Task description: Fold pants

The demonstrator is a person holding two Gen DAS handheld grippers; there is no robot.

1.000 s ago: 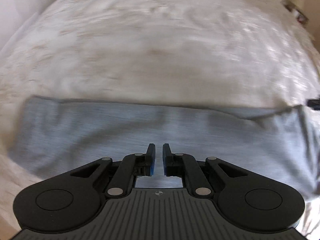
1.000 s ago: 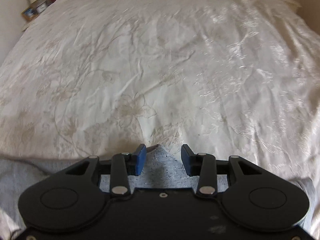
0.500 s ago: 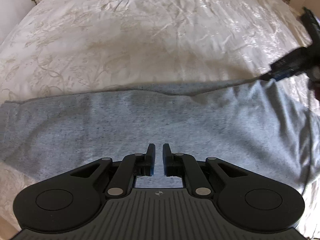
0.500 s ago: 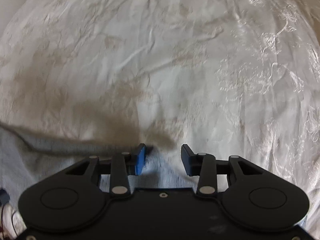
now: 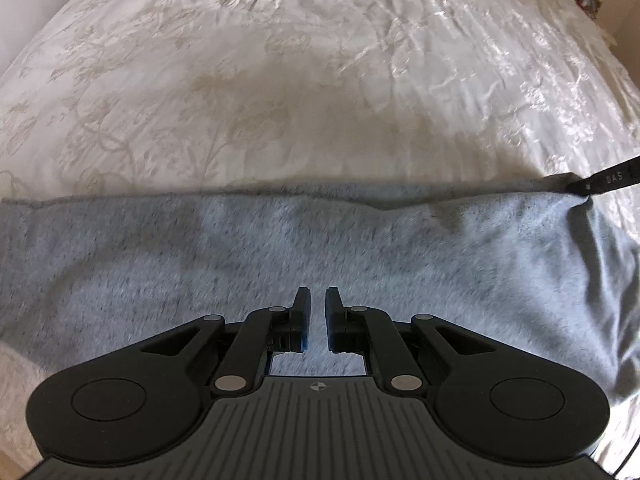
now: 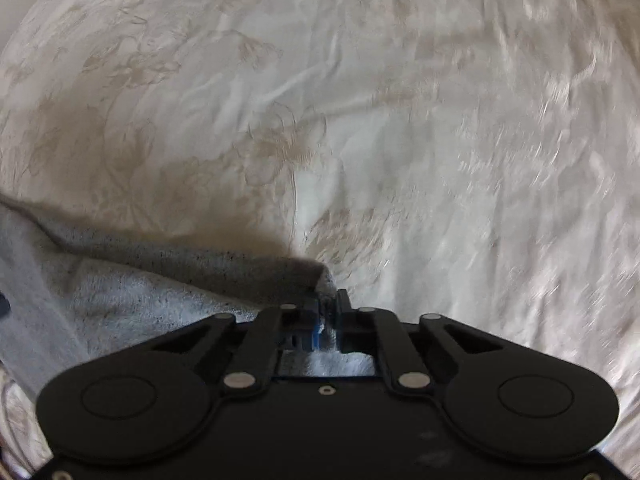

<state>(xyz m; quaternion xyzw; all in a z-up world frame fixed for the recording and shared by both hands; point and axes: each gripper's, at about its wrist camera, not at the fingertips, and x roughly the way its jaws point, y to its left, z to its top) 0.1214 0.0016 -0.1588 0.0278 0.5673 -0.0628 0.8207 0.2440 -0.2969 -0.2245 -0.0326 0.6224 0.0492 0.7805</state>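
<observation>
Your right gripper (image 6: 329, 308) has just closed its jaws on a corner of the grey pants (image 5: 360, 264), and the cloth sits bunched between the pads. Your left gripper (image 5: 316, 312) is drawn nearly shut with a narrow slit between its fingers, held over the middle of the fabric with nothing caught in it. The pants lie spread left to right across the near part of the cream embroidered bedspread (image 5: 320, 80), their far edge running nearly straight.
</observation>
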